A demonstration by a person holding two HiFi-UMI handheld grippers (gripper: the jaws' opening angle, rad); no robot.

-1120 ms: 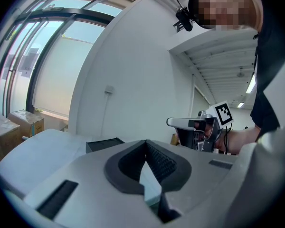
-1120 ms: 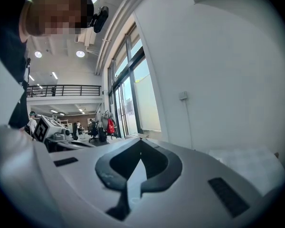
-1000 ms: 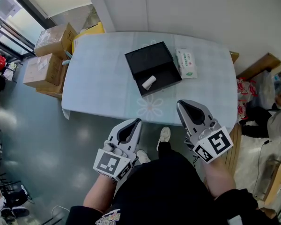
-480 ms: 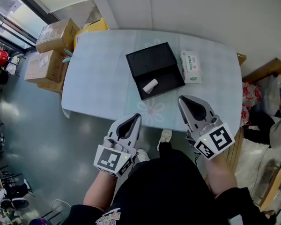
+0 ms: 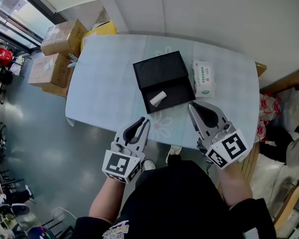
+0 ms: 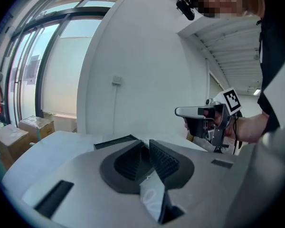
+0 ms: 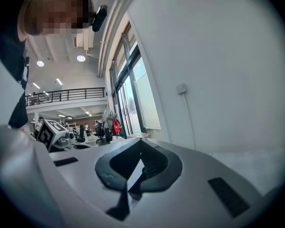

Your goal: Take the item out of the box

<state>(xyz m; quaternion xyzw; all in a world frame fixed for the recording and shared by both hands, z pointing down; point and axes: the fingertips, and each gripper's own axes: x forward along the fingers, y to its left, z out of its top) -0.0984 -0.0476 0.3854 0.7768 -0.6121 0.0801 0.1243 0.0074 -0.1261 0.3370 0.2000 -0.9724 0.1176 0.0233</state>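
Both short of box (image 5: 162, 69) | white roll (image 5: 157, 98) inside | left tongs (image 5: 145, 120) just parting, empty | right tongs (image 5: 191, 107) closed

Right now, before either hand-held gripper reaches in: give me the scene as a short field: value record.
table: pale oval top
box: black box on the table, open, lid folded back
item: white roll lying in the box's tray, untouched
beside box: pack of wipes, just to its right
left hand-held gripper: short of the box, jaws slightly apart, just been opening, nothing between them
right hand-held gripper: short of the box, jaws together, empty
floor: cardboard boxes off the table's left end
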